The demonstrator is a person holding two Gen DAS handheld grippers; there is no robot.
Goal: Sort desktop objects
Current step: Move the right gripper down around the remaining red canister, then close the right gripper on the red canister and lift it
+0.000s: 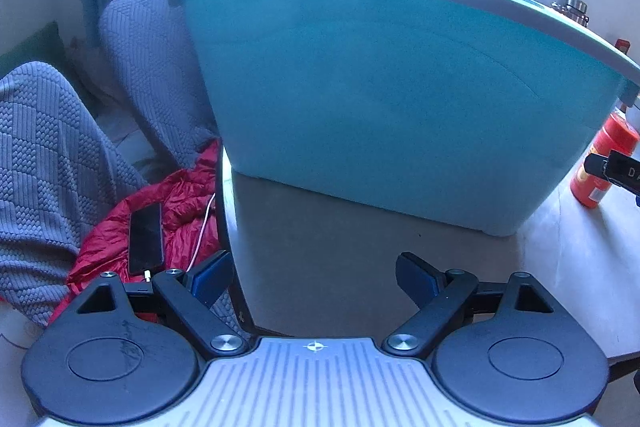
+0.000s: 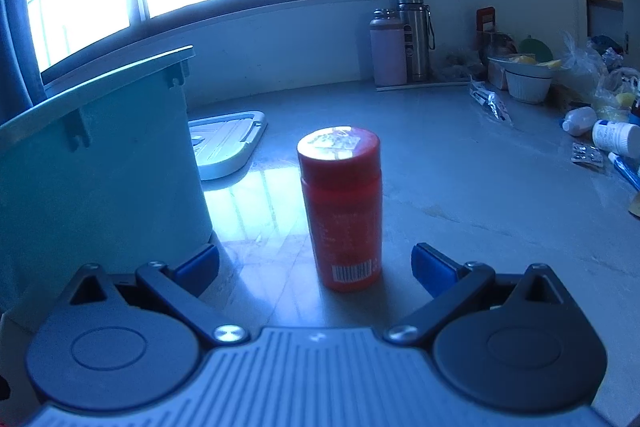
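A red bottle (image 2: 342, 211) with a red cap stands upright on the grey desk, just ahead of my right gripper (image 2: 316, 267). That gripper is open, its blue pads wide apart, and the bottle sits a little right of the gap's middle, untouched. A teal storage bin (image 1: 372, 95) with a pale rim fills the left wrist view. My left gripper (image 1: 316, 277) hangs open before the bin's near wall, with nothing between its fingers. In the left wrist view the same red bottle (image 1: 602, 163) shows at the far right, with part of the right gripper beside it.
The bin's white lid (image 2: 226, 143) lies flat behind the bin. Two flasks (image 2: 400, 39), a bowl (image 2: 526, 77), white pill bottles (image 2: 616, 137) and bags crowd the desk's back right. Left of the desk are a grey-covered chair (image 1: 148, 67), a red jacket and a phone (image 1: 146, 239).
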